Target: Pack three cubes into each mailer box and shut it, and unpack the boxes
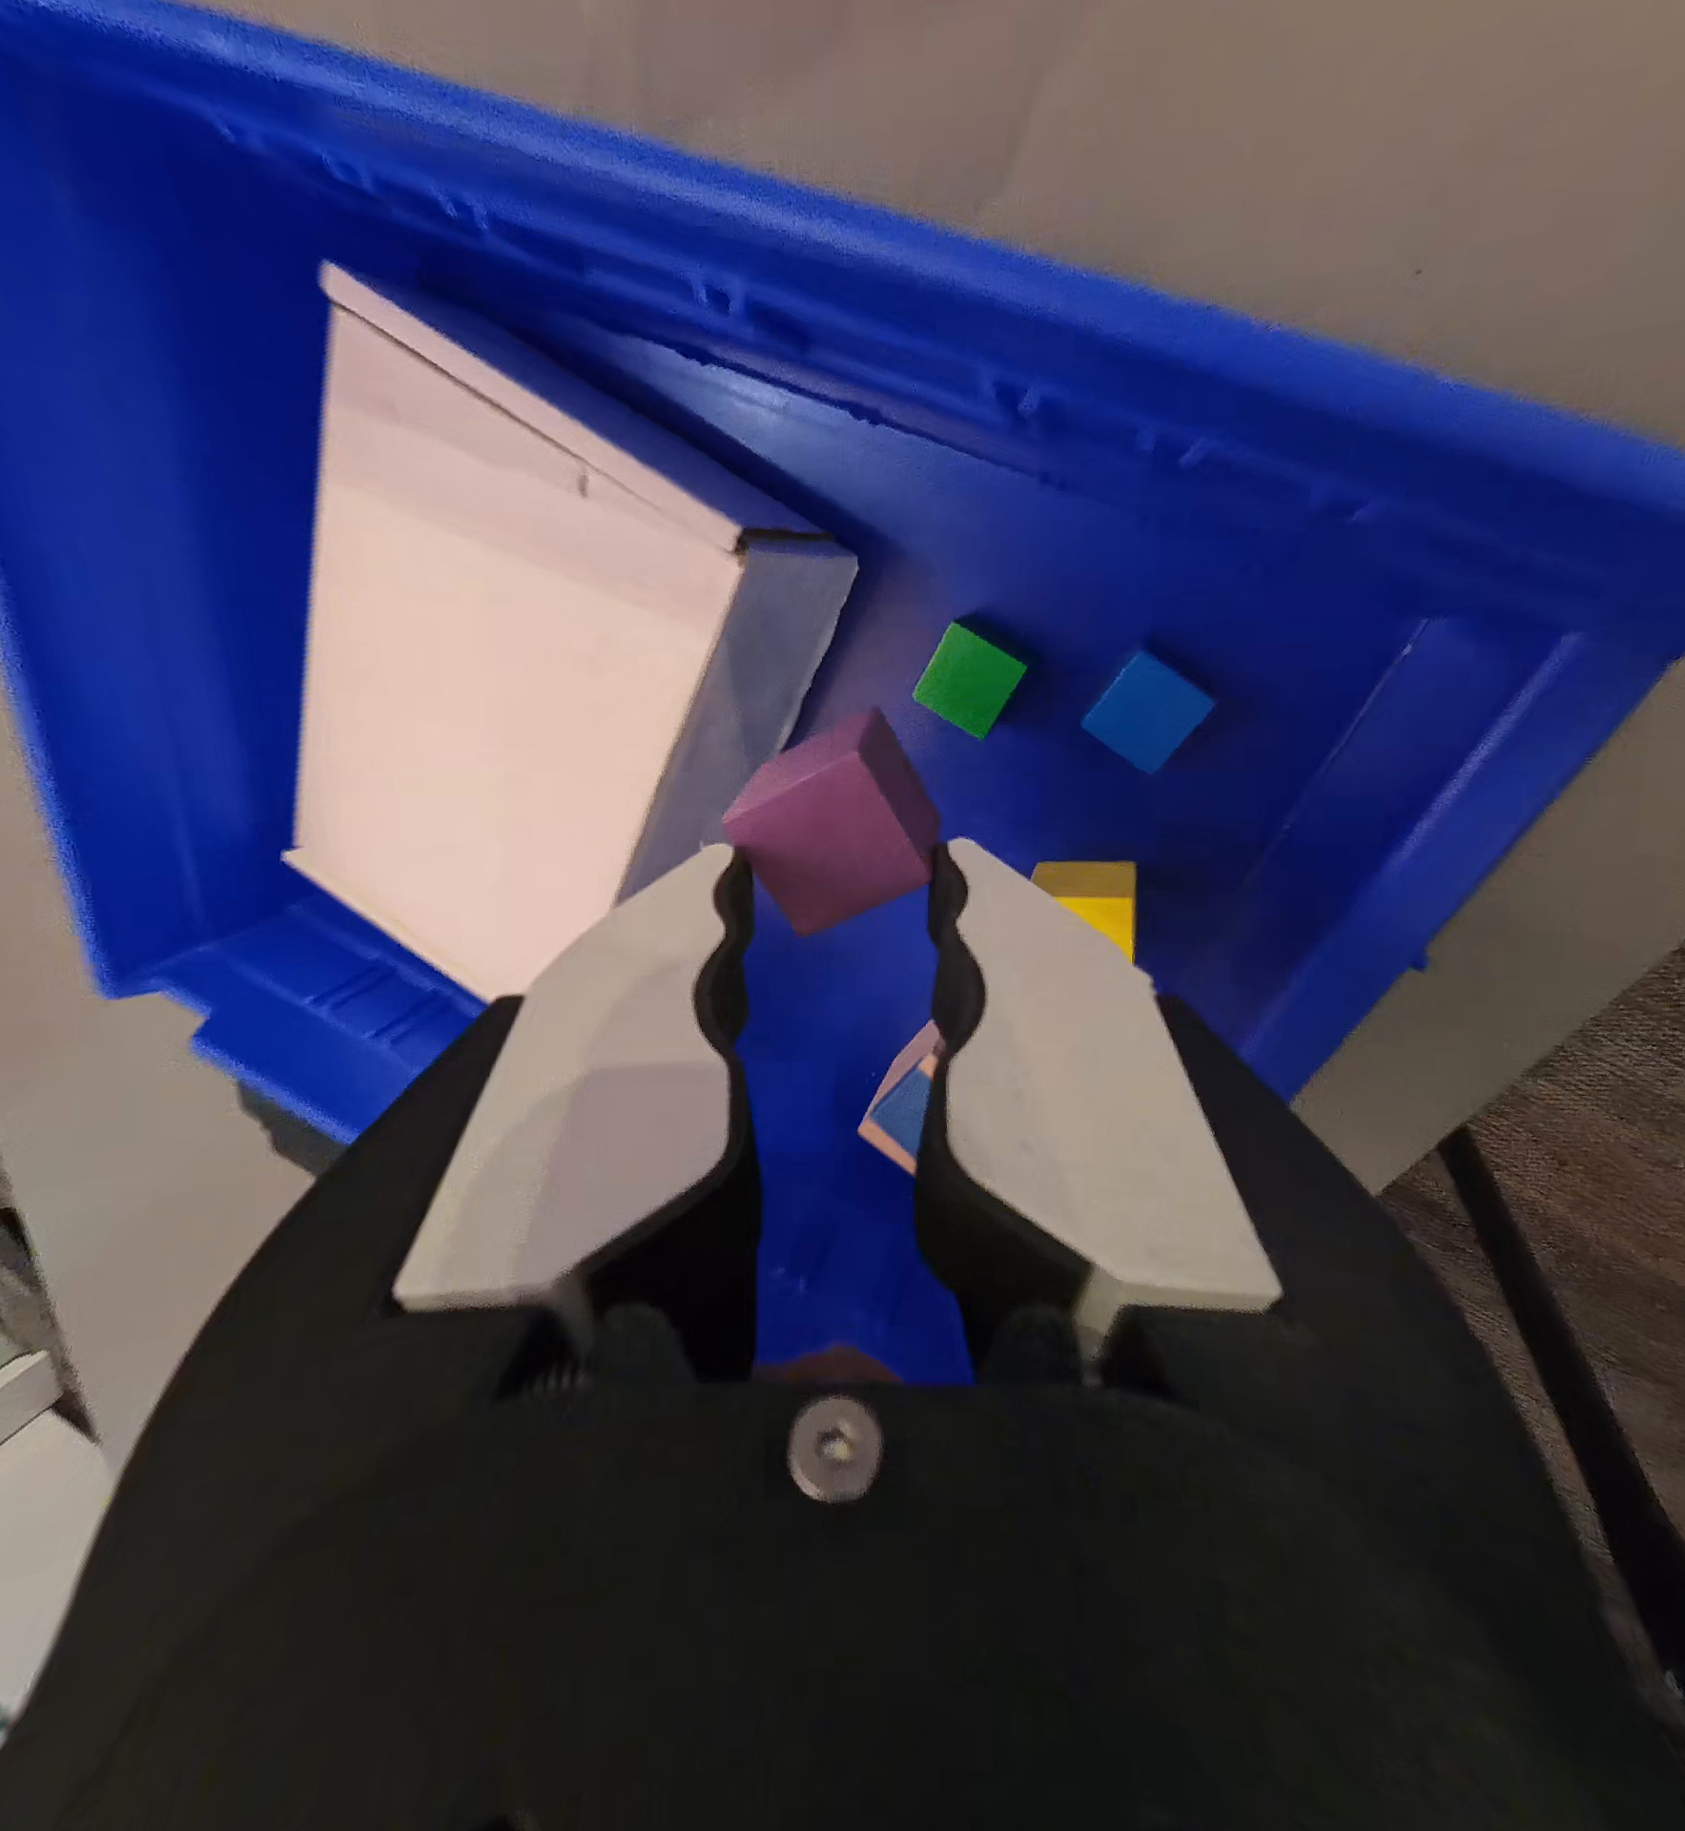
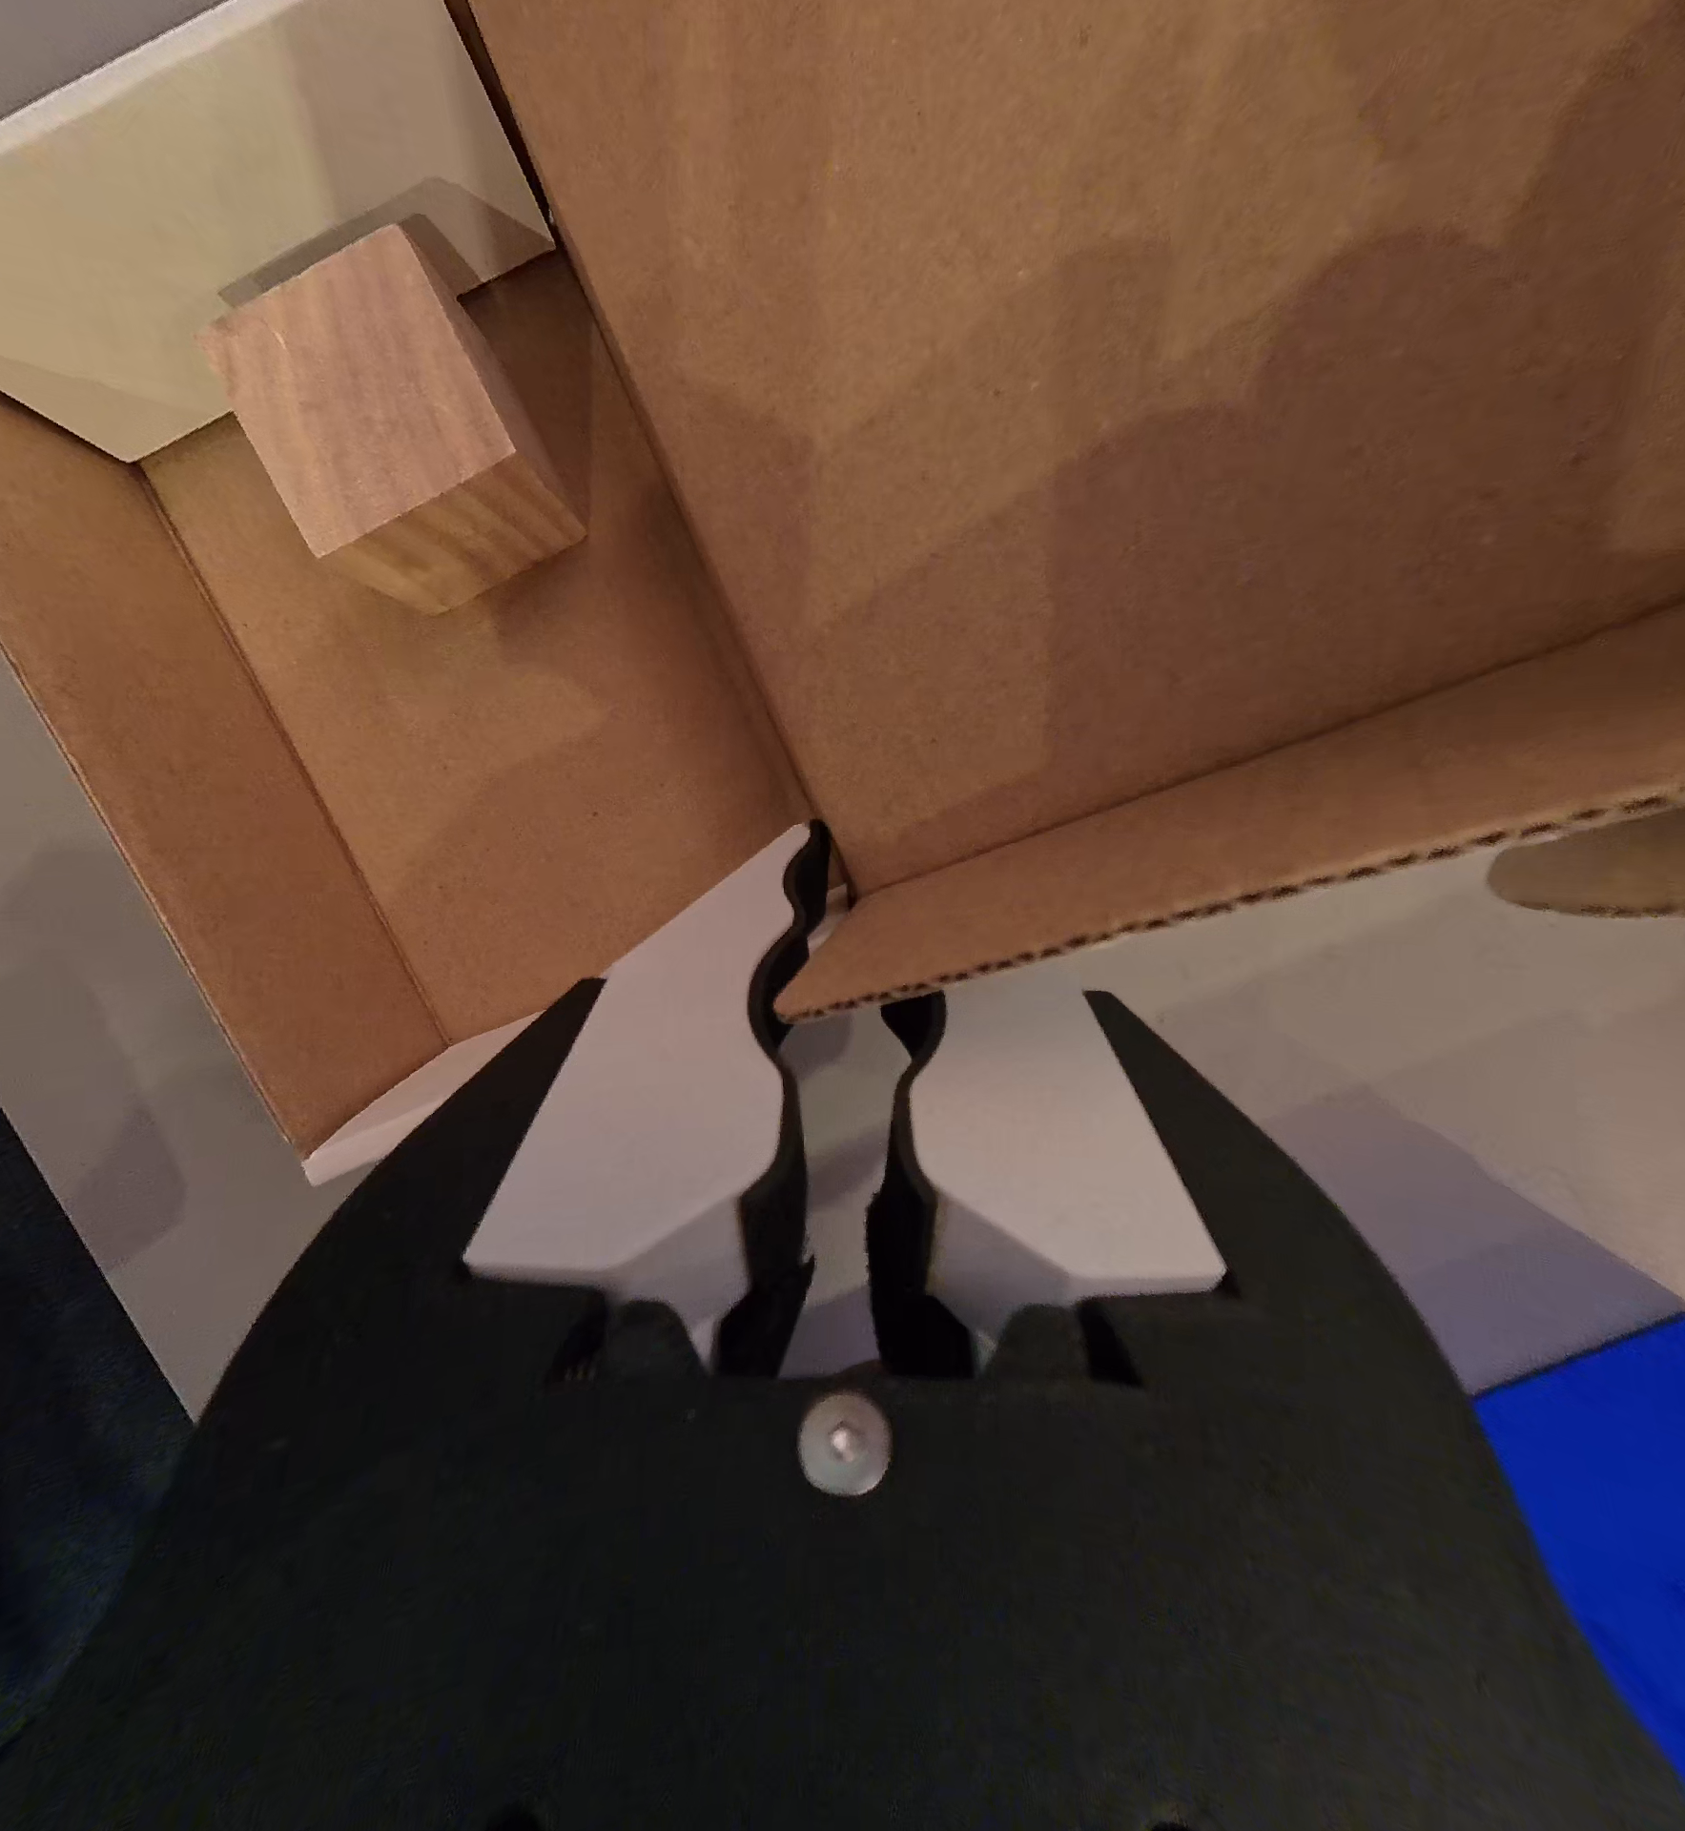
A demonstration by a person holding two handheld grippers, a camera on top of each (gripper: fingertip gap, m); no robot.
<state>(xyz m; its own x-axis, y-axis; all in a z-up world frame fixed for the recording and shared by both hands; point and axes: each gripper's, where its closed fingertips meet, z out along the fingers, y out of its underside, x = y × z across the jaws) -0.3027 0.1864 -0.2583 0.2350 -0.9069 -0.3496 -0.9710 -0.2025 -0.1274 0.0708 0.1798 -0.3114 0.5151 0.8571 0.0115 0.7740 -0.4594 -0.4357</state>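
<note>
Bare bin floor [image 1: 1314, 634] lies open right of the white mailer box [image 1: 501, 644], dotted with loose cubes [image 1: 969, 680].

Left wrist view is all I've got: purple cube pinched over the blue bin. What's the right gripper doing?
Observer: The right gripper is at the open mailer box, its fingers on either side of the corner of the raised lid's side flap.
Operator: Is it clamped on that flap?
Observer: Cannot tell. The flap hides the right fingertip, and a narrow gap shows between the fingers lower down.
Operator: Anything in the box before the purple cube goes in?
Observer: One plain wooden cube, near the box corner at the upper left of the right wrist view.
</note>
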